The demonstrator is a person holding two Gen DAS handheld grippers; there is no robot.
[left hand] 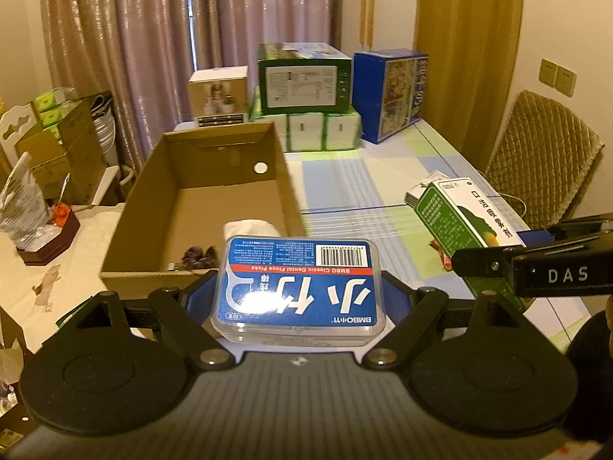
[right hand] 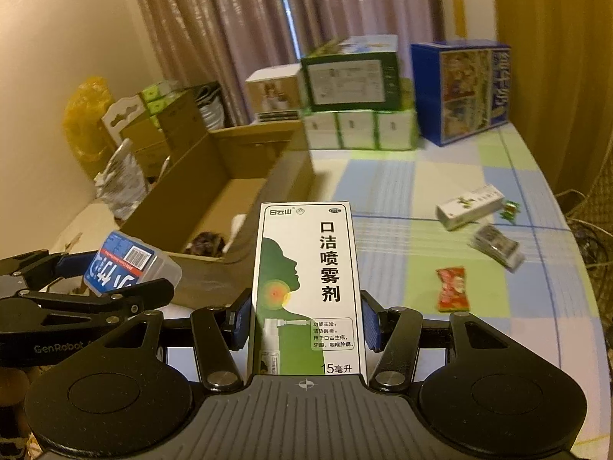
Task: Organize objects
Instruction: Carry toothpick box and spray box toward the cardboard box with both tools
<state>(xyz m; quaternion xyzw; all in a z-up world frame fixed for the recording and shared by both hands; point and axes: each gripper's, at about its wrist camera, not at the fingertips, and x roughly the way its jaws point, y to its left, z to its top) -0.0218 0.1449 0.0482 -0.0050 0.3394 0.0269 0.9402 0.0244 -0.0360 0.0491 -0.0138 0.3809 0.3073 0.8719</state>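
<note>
My left hand-held gripper (left hand: 299, 299) clamps floss pick box (left hand: 298, 287) across short sides; rigid, slick plastic, light. Right hand-held gripper (right hand: 306, 322) grips spray carton (right hand: 306, 287); thin card, crushable. Both held near cardboard box (left hand: 138, 207) at tabletop's left edge

Two fisheye views, each looking forward from low behind a hand-held gripper, close above the bench (left hand: 383, 176). The left view faces the cardboard box (left hand: 214, 191) straight on; the right view, from further right, sees it at left. Both share the stacked boxes (right hand: 356, 107) and curtain (right hand: 237, 30) behind.
</note>
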